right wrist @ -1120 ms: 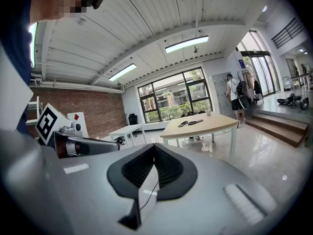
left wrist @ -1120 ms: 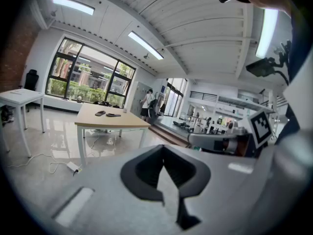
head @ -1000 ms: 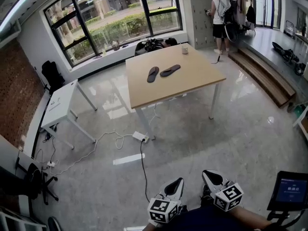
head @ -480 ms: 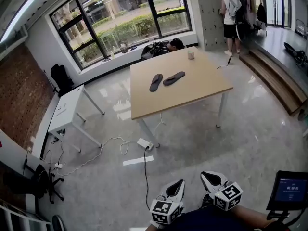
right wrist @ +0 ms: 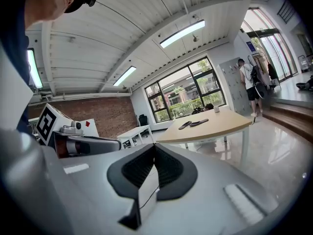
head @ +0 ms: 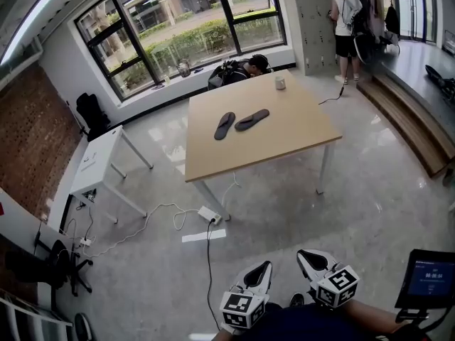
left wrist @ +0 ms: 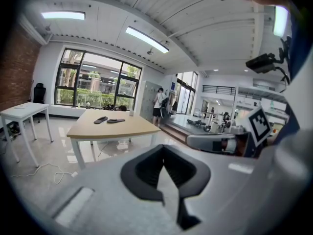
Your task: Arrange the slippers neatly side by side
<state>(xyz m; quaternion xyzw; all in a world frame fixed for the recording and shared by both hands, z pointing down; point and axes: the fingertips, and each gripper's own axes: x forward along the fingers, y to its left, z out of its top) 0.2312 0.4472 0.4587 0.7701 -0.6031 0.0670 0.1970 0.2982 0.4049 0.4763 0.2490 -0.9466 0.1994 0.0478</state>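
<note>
Lying on the bare top of the light wooden table (head: 288, 130), in the upper middle of the head view, the two dark slippers are what we note first. The left slipper (head: 225, 126) runs nearly up and down the frame, while the right slipper (head: 252, 119) slants across towards the upper right. They form a narrow V rather than a parallel pair, and we cannot tell whether their near ends touch. A small white cup (head: 280, 83) stands near the table's far edge, well apart from them.

On the glossy floor below the table we see a white power strip (head: 208, 215) with its cable trailing left. A small white side table (head: 96, 158) stands against the left wall, and a person (head: 346, 20) stands at the upper right beside the wooden steps (head: 405, 116).

Both grippers sit at the bottom edge of the frame, far from the table. Our left gripper (head: 264, 268) has its jaws pressed together with nothing between them, as its own view shows (left wrist: 164, 153). Our right gripper (head: 307, 256) is likewise closed on nothing (right wrist: 154, 151). A tablet screen (head: 430, 279) glows at the lower right.
</note>
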